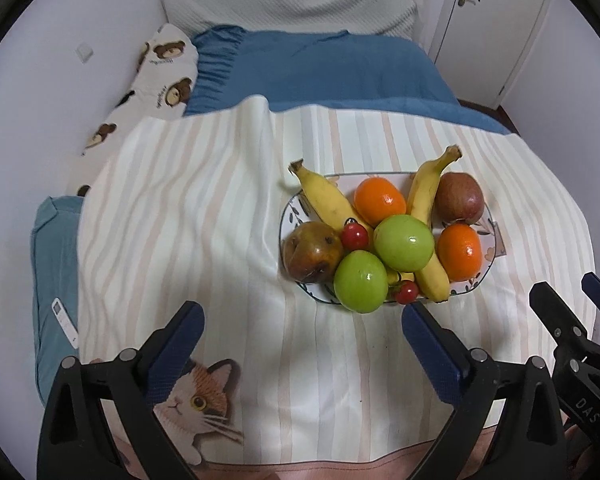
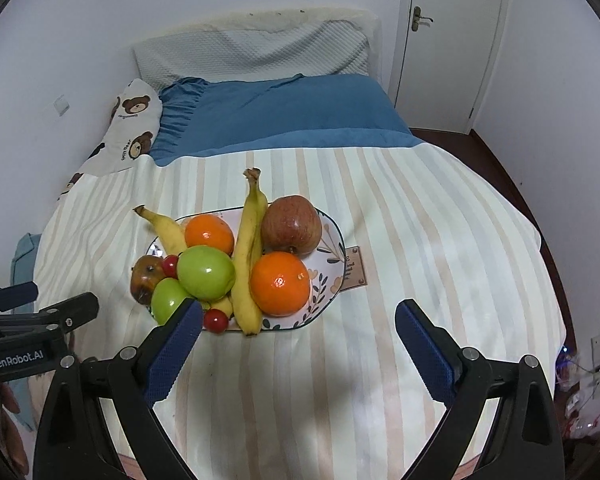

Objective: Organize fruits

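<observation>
A patterned oval plate point(image 1: 488, 240) point(image 2: 332, 252) sits on the striped blanket and holds the fruit. On it lie two bananas point(image 1: 328, 200) point(image 2: 248, 240), two oranges point(image 1: 380, 200) point(image 2: 280, 284), two green apples point(image 1: 404, 242) point(image 2: 206, 272), a red apple point(image 1: 459, 198) point(image 2: 291, 224), a brown pear point(image 1: 312, 252) point(image 2: 144, 276) and two cherries point(image 1: 355, 237) point(image 2: 215, 320). My left gripper point(image 1: 302, 320) is open and empty, just short of the plate's near rim. My right gripper point(image 2: 298, 316) is open and empty, near the plate's near edge; it also shows in the left wrist view point(image 1: 568, 292).
The bed carries a striped blanket with a cat print point(image 1: 196, 396), a blue cover point(image 1: 320, 72) and pillows point(image 2: 252, 56) at the far end. A remote point(image 1: 65, 322) lies on a blue cushion at the left. A door point(image 2: 452, 40) stands at the back right.
</observation>
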Tool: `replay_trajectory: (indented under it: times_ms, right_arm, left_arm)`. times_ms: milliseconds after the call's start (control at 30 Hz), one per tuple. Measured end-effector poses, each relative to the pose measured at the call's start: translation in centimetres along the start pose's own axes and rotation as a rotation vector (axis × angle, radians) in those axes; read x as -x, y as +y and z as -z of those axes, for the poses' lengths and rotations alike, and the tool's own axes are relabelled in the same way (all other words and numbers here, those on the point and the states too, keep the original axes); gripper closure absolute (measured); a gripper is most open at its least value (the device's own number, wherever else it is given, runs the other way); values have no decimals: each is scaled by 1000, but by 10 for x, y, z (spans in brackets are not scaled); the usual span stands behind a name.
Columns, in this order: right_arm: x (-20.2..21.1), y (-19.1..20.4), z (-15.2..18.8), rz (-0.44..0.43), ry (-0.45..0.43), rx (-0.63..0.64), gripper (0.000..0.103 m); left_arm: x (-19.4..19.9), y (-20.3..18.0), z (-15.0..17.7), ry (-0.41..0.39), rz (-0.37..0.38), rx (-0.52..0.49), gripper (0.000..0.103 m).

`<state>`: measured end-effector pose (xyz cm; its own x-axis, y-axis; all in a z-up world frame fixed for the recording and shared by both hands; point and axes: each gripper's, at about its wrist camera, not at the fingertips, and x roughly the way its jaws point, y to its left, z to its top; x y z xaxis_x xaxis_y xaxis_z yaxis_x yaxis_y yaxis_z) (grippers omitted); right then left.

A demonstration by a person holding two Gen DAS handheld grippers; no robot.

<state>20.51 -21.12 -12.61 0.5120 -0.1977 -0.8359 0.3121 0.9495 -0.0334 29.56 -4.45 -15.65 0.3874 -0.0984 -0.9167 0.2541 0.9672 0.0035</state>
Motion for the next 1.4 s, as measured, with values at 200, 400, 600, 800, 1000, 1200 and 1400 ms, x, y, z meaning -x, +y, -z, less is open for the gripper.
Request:
replay_trajectory:
  times_ms: [200,400,600,800,1000,1200,1400]
  right_arm:
    - [27,-2,-1,-7,-24,2,4]
    - [71,-9,-1,-21,-56,2,4]
    - [128,-15,4,-31,-101,7,4]
    - [188,-19,13,-39,-141,19,3]
    - [236,-21,20,-52,-175,25,2]
    - [268,-20,25,-53,-209,40,2]
    - [284,-21,32,-60,-210,32,2]
  left_arm:
    - [33,-1,11,-58,-7,3,2]
    - [75,-3,26,-112,13,6,2]
    - [126,-4,44,-169,16,8,2]
    - [175,-7,64,-235,3,7,2]
    - [212,-9,79,-282,3,6,2]
    - [232,-10,88,-304,-3,6,2]
    - [241,-10,97,-307,-8,5,2]
